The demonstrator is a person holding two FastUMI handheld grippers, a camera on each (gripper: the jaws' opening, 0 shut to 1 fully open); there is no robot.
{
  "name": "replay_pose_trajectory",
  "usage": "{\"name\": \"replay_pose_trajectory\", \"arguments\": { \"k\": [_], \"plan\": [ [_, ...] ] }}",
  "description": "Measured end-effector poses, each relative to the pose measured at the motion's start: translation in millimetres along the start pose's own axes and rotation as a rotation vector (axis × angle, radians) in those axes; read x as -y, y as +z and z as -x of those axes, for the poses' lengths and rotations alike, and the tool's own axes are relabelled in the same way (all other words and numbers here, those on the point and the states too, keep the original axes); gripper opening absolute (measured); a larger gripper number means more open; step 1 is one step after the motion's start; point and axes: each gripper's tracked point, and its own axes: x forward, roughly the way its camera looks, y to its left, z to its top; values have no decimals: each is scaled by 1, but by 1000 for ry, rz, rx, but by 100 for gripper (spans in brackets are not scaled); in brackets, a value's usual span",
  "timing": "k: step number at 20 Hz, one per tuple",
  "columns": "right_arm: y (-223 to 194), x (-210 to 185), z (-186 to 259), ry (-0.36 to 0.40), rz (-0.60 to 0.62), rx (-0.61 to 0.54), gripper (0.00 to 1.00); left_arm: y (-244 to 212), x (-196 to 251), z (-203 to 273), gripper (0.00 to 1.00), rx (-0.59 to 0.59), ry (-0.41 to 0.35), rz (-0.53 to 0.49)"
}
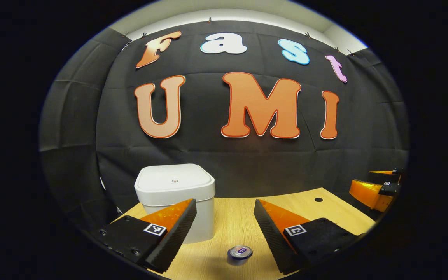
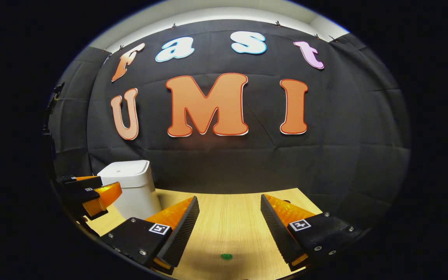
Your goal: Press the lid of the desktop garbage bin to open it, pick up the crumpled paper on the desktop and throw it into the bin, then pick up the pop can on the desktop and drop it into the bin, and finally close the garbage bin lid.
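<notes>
Sitting at the very start, by the look of it: nothing done yet.

Left gripper (image 1: 224, 229) hovering with fingers spread wide, grasping nothing. Garbage bin (image 1: 175, 194) standing just beyond the left finger, partly hidden behind its tip, lid (image 1: 174, 181) lying flat and closed, so the press-to-open step not yet done. Pop can (image 1: 240, 253) standing upright on the desktop (image 1: 309, 210), low between the two fingers, a bit nearer the right one, touching neither. Right gripper (image 1: 375, 188) showing far off past the right finger at the desk edge.

Moving to the right gripper view: left gripper (image 2: 91, 190) poking in at far left, beside the bin (image 2: 130, 186). Right gripper (image 2: 230, 225) also hanging with fingers apart, holding nothing. Small green blob (image 2: 226, 256) lying on the desktop low between its fingers, clear of both; too small to tell whether it is the crumpled paper, though likely.

Remaining, judging from this: pressing lid open, binning paper, binning can, closing lid. All four steps pending. Left gripper looking best placed for the lid press, being nearest the bin.
</notes>
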Motion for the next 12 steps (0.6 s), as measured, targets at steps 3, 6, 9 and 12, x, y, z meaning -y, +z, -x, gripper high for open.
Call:
{"name": "replay_pose_trajectory", "arguments": {
  "k": [3, 6, 9, 12],
  "plan": [
    [1, 3, 0, -11, 8, 4, 95, -1, -4, 3, 78, 0, 18, 5],
    [1, 3, 1, -14, 9, 3, 95, -5, -9, 1, 39, -16, 29, 4],
    [0, 4, 1, -15, 10, 0, 95, -12, -11, -3, 35, -47, 33, -2],
    [0, 4, 2, -17, 13, 0, 95, -12, -22, -3, 10, -60, 71, -7]
  ]
}}
